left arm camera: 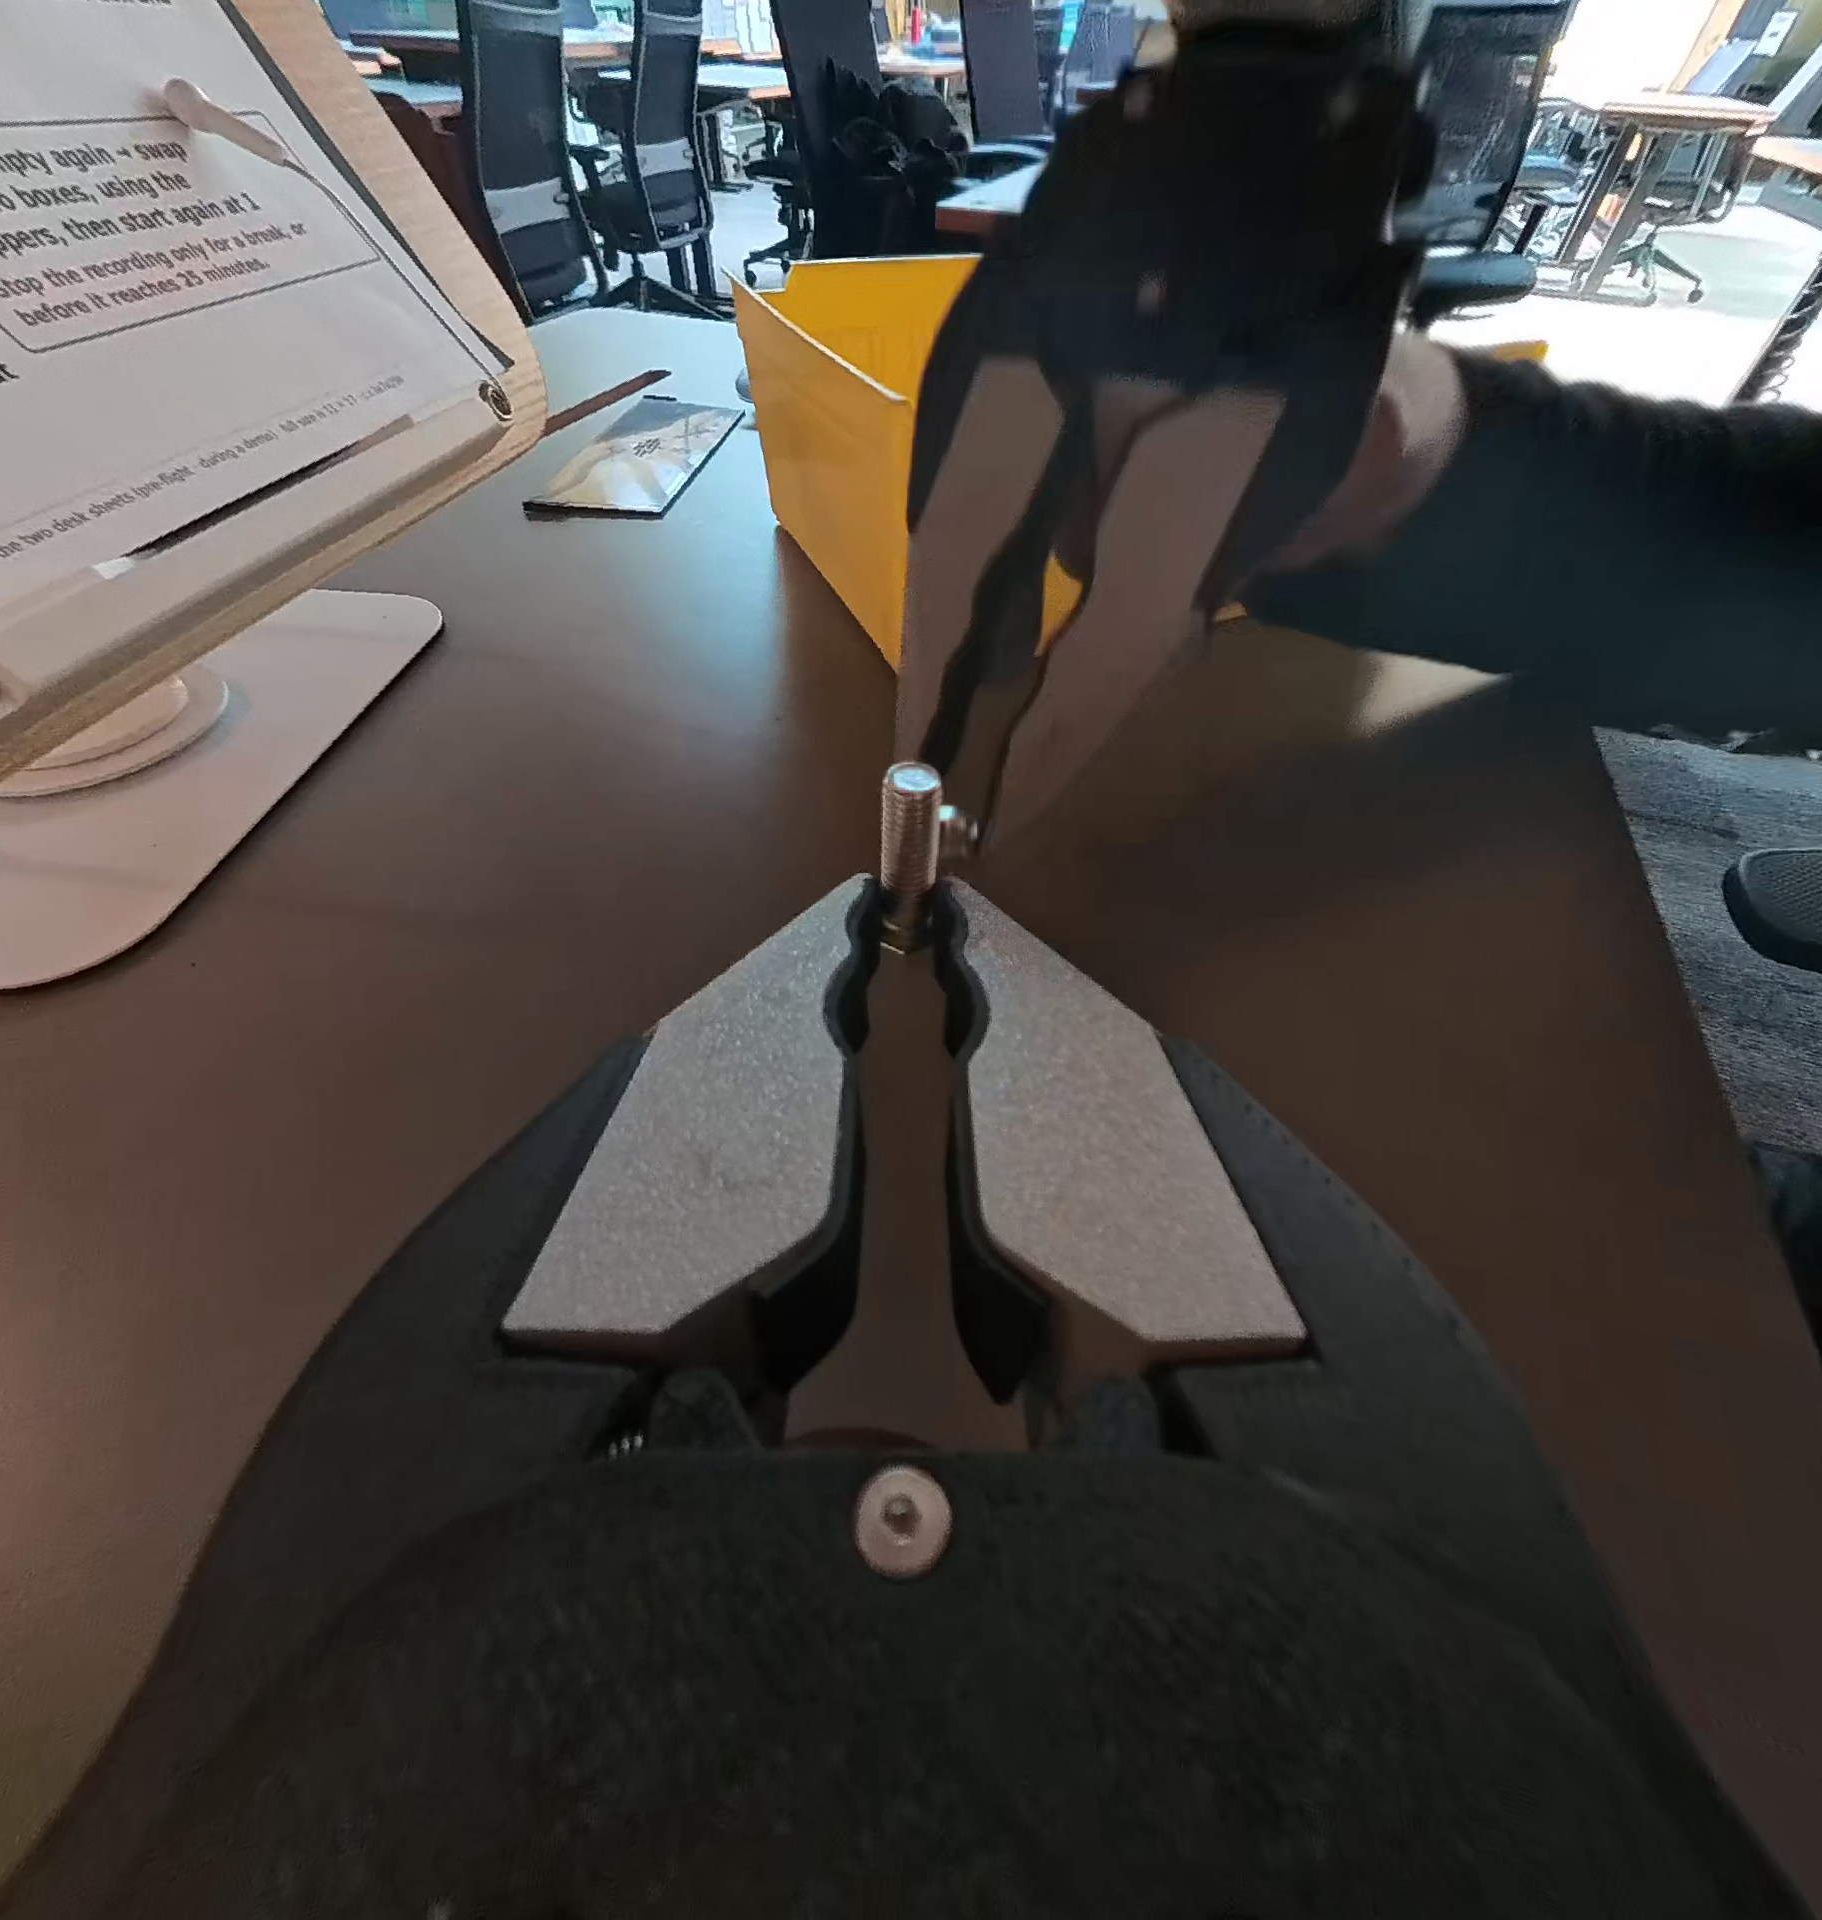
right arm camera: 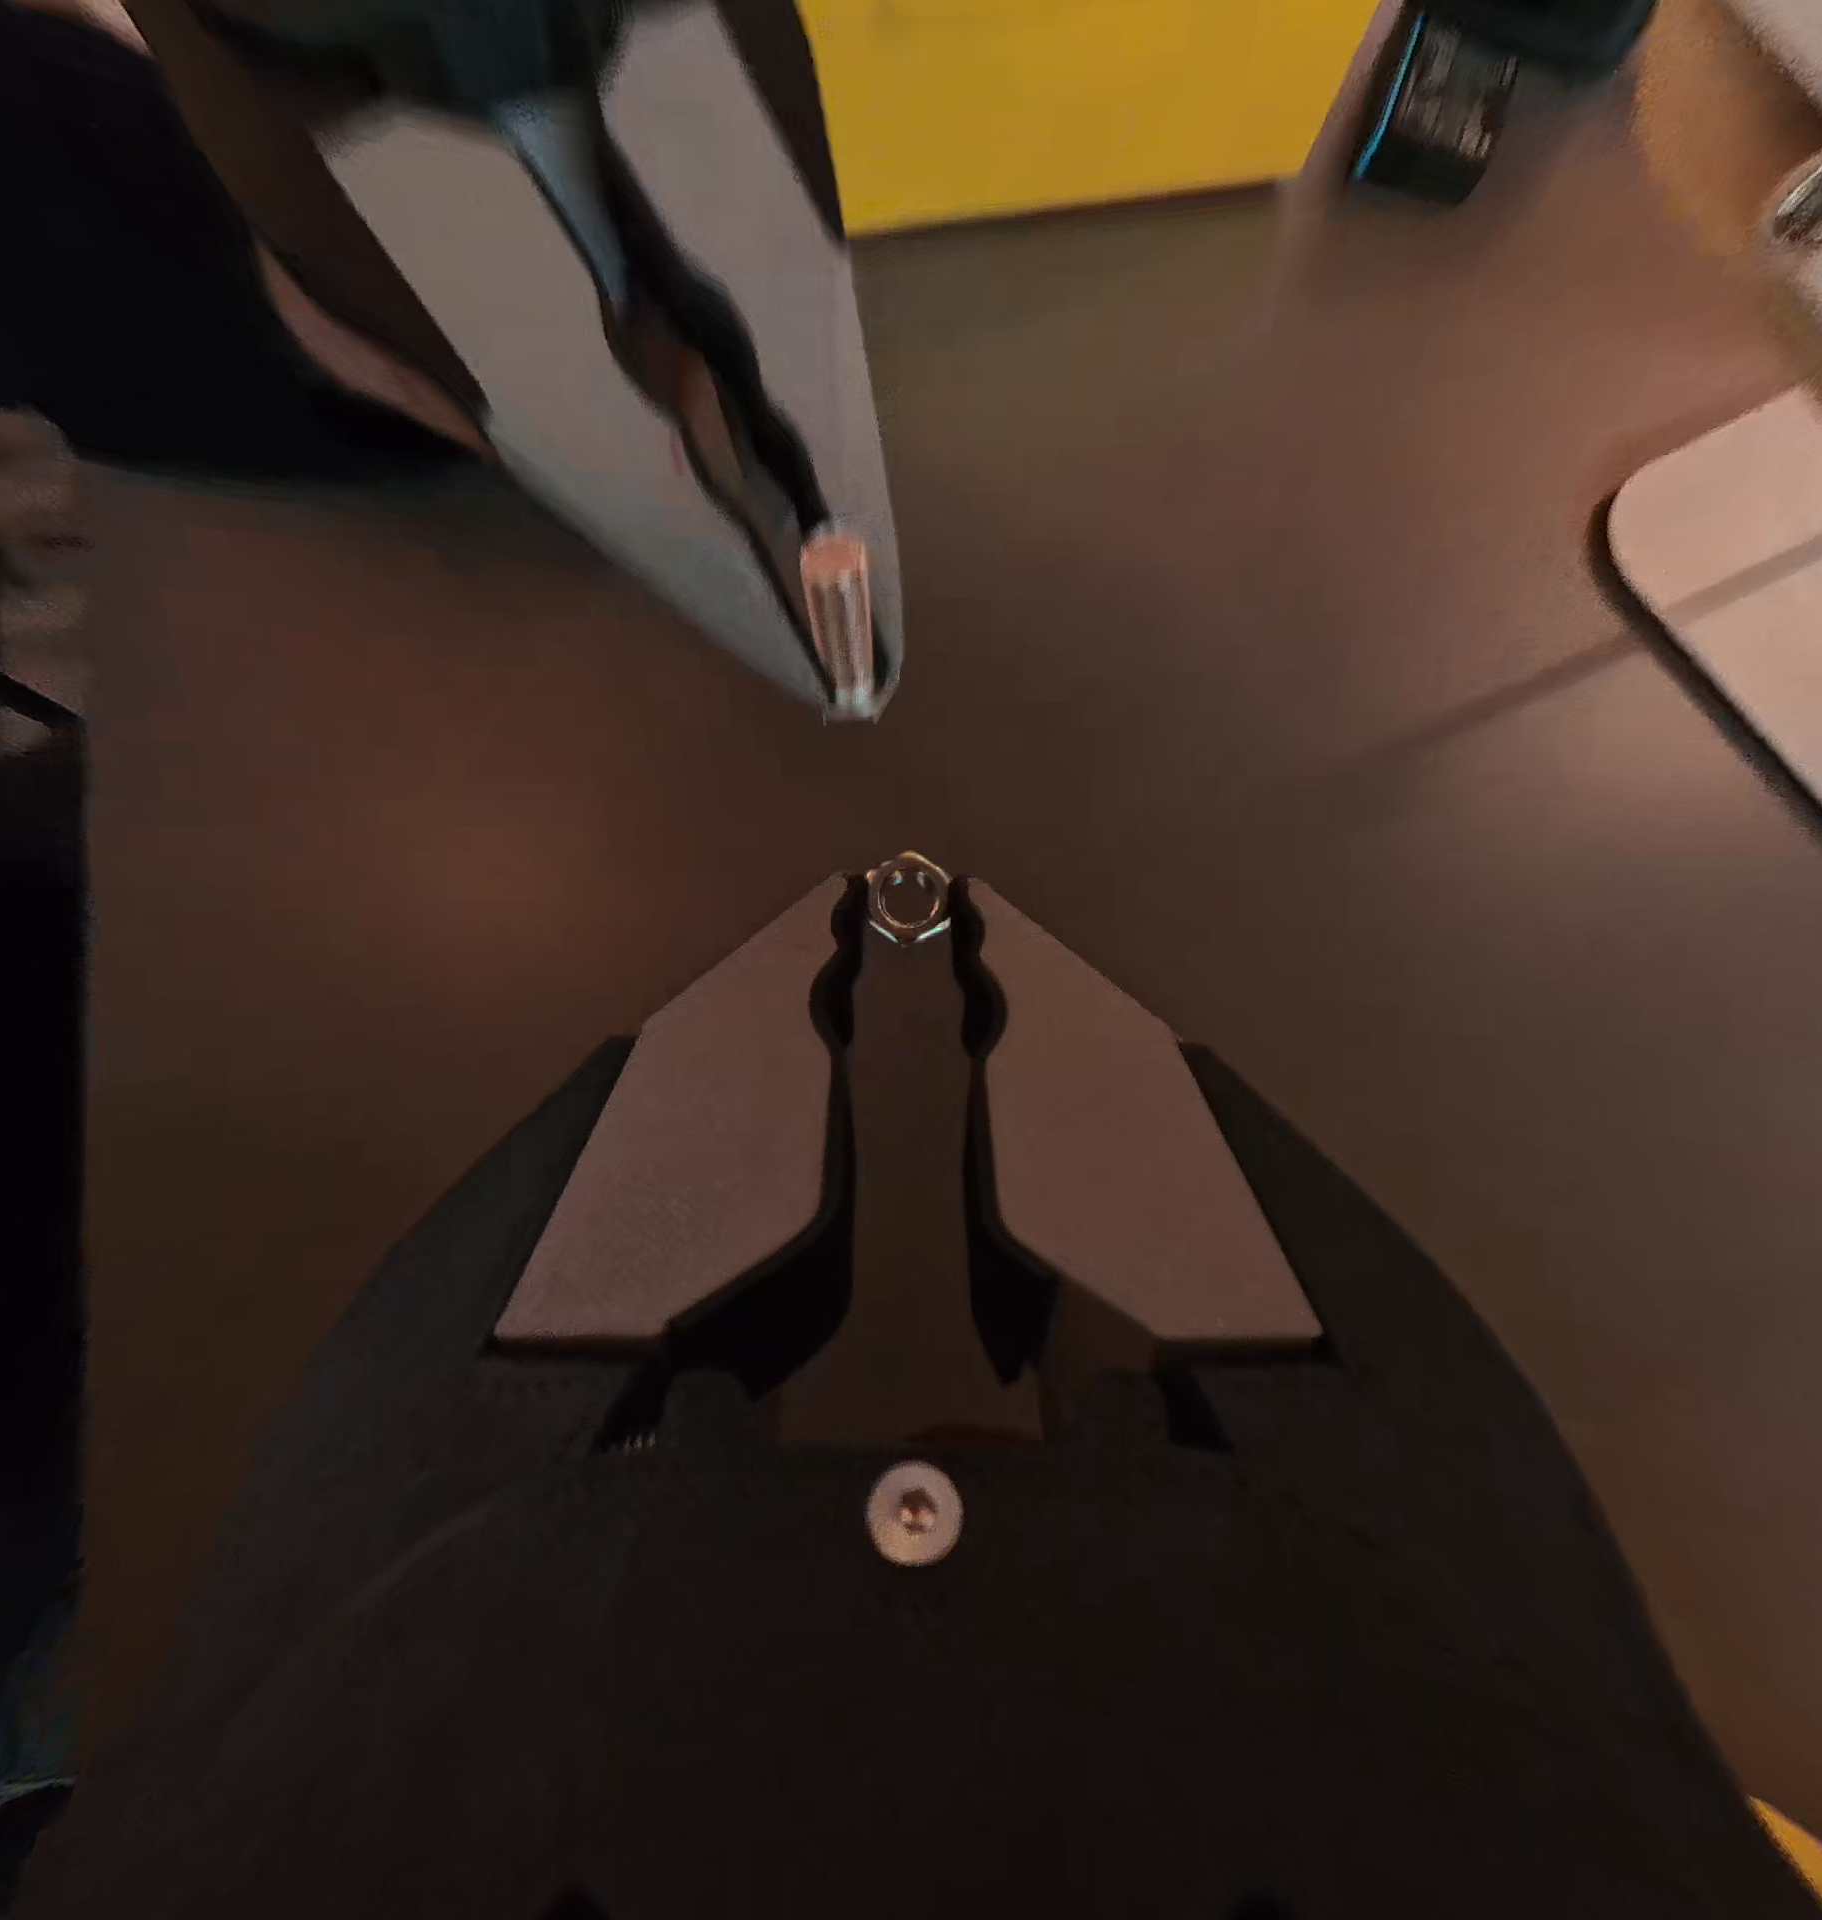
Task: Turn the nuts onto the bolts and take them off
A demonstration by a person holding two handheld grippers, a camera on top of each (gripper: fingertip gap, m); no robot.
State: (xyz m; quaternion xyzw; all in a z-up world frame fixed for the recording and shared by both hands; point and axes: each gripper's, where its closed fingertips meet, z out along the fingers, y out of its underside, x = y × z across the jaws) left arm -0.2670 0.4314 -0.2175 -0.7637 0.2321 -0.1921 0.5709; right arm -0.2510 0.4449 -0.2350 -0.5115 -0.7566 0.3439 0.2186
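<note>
Steel glints at the tips of both tools: the left gripper (left arm camera: 905, 914) pinches a bolt (left arm camera: 909, 831) by its lower end, near the head, so the threaded shank stands up clear of the fingertips, roughly upright over the dark brown table (left arm camera: 574, 790). The right gripper (left arm camera: 964, 821) reaches in from above and to the right, its grey fingers (left arm camera: 1083, 665) slanting down, and it holds a small hex nut (left arm camera: 957, 826) just beside the upper threads of the bolt, at the bolt's right side; whether nut and thread touch cannot be told from this view.

In the right wrist view, the right gripper (right arm camera: 907, 904) is closed on the nut (right arm camera: 908, 900), which sits at the very tips with its hole facing the camera. Ahead of it, the left gripper (right arm camera: 853, 665) comes in from the upper left, blurred, with the bolt (right arm camera: 839, 613) clamped between its fingers; here bolt and nut appear apart.

Behind the tools stands a yellow box (left arm camera: 845, 416) on the table, and to the left a paper sheet on a wooden stand (left arm camera: 211, 343) with a white base (left arm camera: 211, 769)
</note>
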